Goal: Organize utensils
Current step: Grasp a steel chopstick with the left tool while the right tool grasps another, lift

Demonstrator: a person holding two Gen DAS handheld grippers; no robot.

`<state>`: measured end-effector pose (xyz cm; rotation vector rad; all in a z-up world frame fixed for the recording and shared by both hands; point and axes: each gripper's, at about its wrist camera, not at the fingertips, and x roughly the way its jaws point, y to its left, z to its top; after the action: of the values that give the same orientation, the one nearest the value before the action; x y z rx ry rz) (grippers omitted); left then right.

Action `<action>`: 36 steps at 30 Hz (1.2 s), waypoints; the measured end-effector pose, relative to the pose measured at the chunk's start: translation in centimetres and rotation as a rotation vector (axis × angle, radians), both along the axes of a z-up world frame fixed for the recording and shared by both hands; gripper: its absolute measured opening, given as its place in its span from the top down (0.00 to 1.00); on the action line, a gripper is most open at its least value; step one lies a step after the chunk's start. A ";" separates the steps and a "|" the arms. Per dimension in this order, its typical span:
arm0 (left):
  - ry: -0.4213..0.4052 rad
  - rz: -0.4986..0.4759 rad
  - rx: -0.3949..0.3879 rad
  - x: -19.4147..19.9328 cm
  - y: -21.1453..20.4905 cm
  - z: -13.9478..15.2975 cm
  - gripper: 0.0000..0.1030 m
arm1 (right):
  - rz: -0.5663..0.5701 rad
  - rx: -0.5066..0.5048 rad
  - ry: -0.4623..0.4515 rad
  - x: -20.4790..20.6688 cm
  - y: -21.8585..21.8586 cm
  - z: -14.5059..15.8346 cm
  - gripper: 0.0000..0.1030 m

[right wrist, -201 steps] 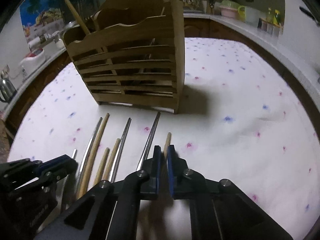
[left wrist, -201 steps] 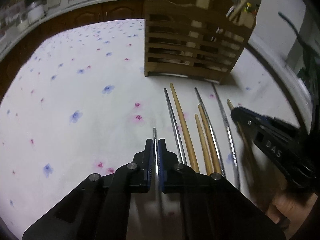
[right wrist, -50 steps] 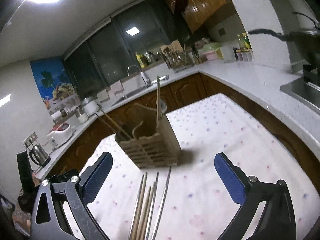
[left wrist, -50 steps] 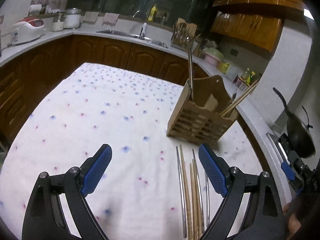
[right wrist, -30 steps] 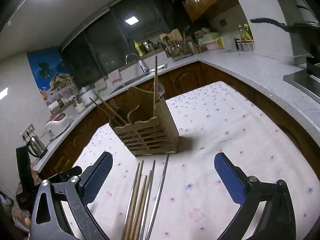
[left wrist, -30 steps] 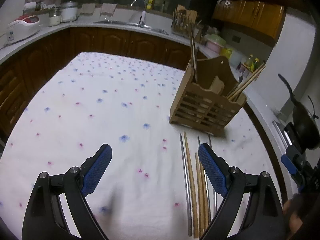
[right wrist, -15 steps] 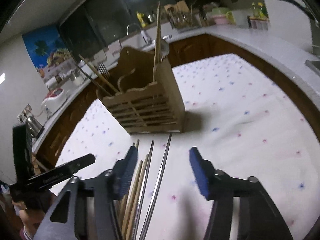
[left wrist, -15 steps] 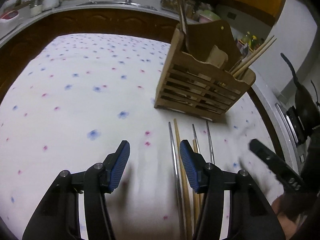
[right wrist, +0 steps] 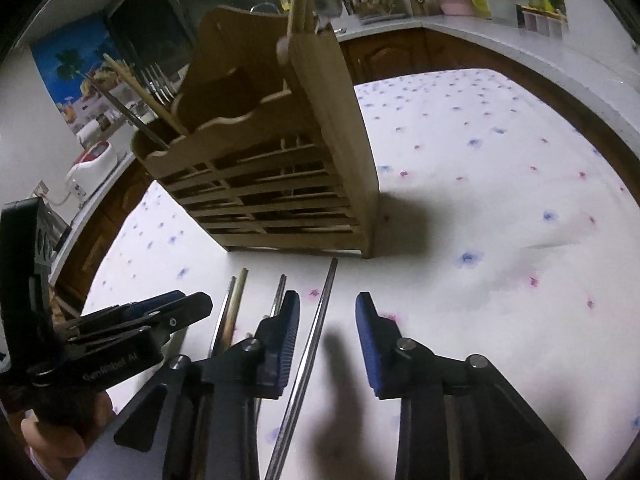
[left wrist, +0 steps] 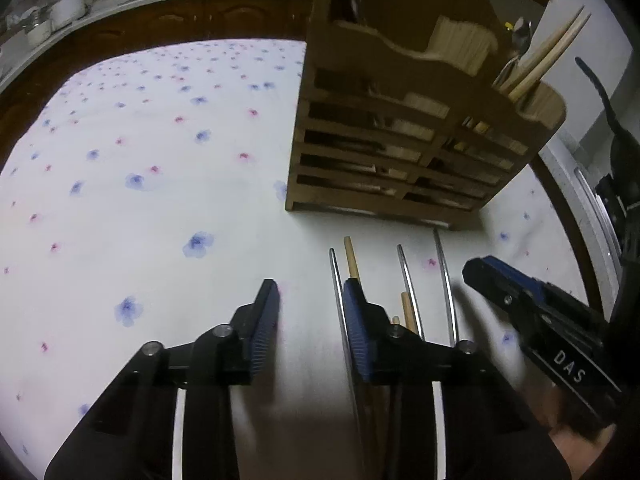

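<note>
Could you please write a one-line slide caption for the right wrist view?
Right hand-held gripper closing around a metal chopstick lying before the wooden utensil holder.

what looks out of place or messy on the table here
Loose chopsticks, metal and wooden, lie flat in a row on the floral tablecloth in front of the wooden utensil holder rather than standing in it. Nothing looks spilled or broken.
</note>
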<state>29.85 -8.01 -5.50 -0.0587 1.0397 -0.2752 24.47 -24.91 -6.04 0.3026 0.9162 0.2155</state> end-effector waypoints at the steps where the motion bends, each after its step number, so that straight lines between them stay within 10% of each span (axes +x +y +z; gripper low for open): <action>1: -0.002 -0.004 0.005 0.0 -0.1 -0.2 0.73 | 0.003 -0.002 0.005 0.3 0.1 -0.2 0.76; 22: -0.036 -0.205 0.112 -5.5 1.0 -0.3 0.90 | 0.125 -0.136 0.015 -3.8 0.6 -1.0 0.94; 36: -0.001 -0.084 0.109 -4.7 0.4 -0.2 0.87 | 0.063 -0.116 0.035 -4.5 0.4 -0.9 0.88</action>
<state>25.15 -7.59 -5.71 0.0839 1.0555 -0.2944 19.96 -24.47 -6.98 0.1709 0.9696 0.2150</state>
